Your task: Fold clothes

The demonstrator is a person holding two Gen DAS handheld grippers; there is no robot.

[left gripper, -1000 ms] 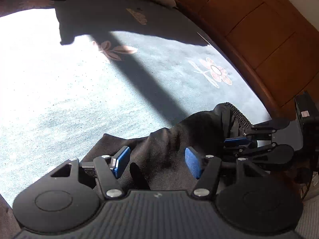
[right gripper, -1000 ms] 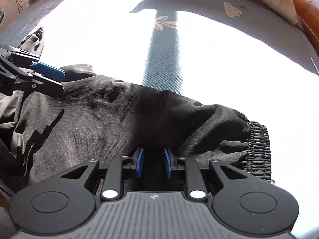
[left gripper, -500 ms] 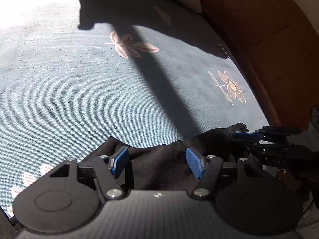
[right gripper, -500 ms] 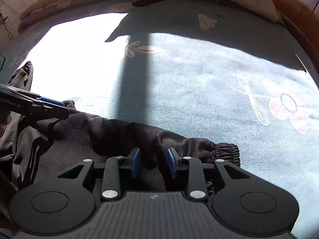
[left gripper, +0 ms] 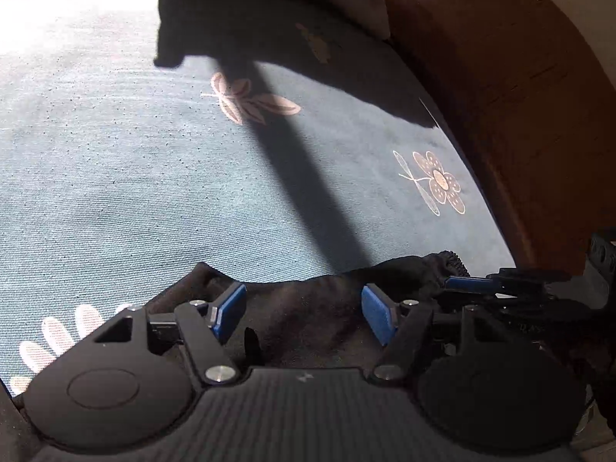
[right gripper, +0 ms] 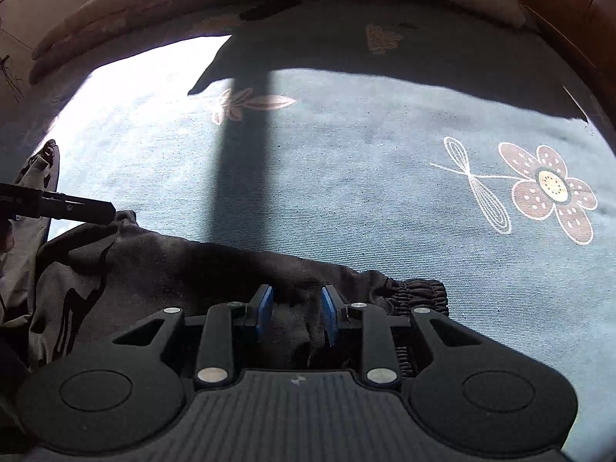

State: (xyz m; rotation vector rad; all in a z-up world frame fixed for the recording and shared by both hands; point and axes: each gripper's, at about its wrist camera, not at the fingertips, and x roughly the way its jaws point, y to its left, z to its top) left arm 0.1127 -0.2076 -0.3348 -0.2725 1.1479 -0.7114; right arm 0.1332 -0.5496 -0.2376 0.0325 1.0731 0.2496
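Note:
Black trousers (left gripper: 308, 308) lie spread on the bed, their gathered elastic end (right gripper: 419, 292) pointing right. My left gripper (left gripper: 304, 310) hovers over the cloth's far edge, open wide, its blue pads clear of the fabric. Just to its right, my right gripper (left gripper: 473, 283) shows from the side by the elastic end (left gripper: 448, 260). In the right wrist view, my right gripper (right gripper: 296, 308) stands part open over the trousers (right gripper: 173, 269). Dark cloth lies in the gap, and the pads do not visibly press it. A finger of the left gripper (right gripper: 77, 206) reaches in from the left.
The bed has a blue-grey cover (right gripper: 346, 192) with flower prints (right gripper: 546, 184) and a long shadow band across it. A wooden bed frame (left gripper: 519, 115) curves along the right. Pillows (right gripper: 115, 11) lie at the far end. Another grey garment (right gripper: 34, 177) lies at the left edge.
The right gripper's pads have spread apart from their narrow pinch on the cloth. The trousers have sunk lower in both views, and much more of the bed cover shows.

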